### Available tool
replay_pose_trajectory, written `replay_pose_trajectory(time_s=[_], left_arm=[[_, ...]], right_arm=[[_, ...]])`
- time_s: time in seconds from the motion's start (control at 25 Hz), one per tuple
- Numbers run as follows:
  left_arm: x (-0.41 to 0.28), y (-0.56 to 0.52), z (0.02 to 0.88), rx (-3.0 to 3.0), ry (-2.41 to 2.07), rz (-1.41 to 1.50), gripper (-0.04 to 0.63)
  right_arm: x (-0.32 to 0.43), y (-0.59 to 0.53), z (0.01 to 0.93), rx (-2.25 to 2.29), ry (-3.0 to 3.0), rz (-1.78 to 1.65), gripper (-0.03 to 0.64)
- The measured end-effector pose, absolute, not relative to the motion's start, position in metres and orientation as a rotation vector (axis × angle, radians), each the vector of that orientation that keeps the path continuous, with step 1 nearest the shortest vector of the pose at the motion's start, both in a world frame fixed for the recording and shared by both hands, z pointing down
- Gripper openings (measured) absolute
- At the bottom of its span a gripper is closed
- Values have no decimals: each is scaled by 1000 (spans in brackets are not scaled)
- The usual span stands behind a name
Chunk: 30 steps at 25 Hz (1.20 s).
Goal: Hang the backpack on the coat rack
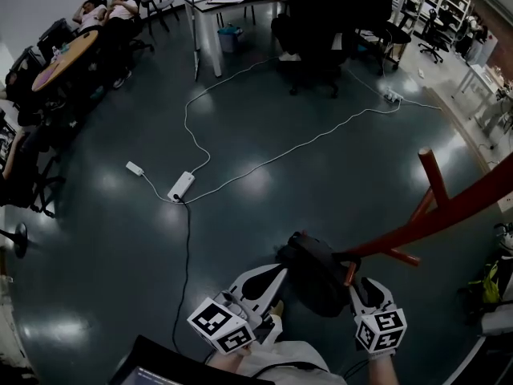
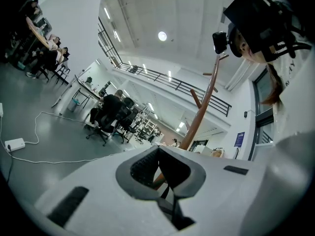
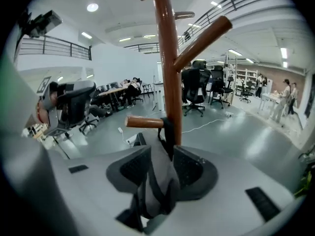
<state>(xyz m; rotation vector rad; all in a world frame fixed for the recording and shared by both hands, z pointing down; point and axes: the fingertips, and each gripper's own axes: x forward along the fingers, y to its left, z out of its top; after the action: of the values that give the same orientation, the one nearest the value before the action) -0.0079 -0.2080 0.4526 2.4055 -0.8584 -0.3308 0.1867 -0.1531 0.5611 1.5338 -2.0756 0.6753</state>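
The dark backpack hangs against the red-brown coat rack, low in the head view, between my two grippers. My left gripper touches its left side. In the left gripper view the jaws stand nearly together, pinching a thin black strap, with the rack's pole behind. My right gripper is at the pack's right. Its jaws stand wide open, and the grey strap lies loosely between them. That strap runs up over a short peg on the pole.
A white power strip and long white cables lie on the dark glossy floor. Office chairs, a desk and seated people are at the far side. A laptop edge shows at the bottom left.
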Motion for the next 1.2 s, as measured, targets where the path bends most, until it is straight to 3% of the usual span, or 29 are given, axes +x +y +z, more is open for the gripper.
replay_pose_trajectory(time_s=[0.28, 0.4, 0.8, 1.2], left_arm=[[-28, -167, 431, 2417, -933, -366, 9], [-32, -143, 419, 2426, -953, -364, 9], [-10, -56, 406, 2491, -866, -366, 9], [31, -8, 387, 2540, -717, -375, 9]], right_arm=[[164, -111, 518, 1605, -2407, 1305, 117], [153, -96, 478, 1594, -2573, 1455, 44], [116, -10, 394, 1451, -2794, 827, 28], [107, 47, 373, 1454, -2754, 677, 18]])
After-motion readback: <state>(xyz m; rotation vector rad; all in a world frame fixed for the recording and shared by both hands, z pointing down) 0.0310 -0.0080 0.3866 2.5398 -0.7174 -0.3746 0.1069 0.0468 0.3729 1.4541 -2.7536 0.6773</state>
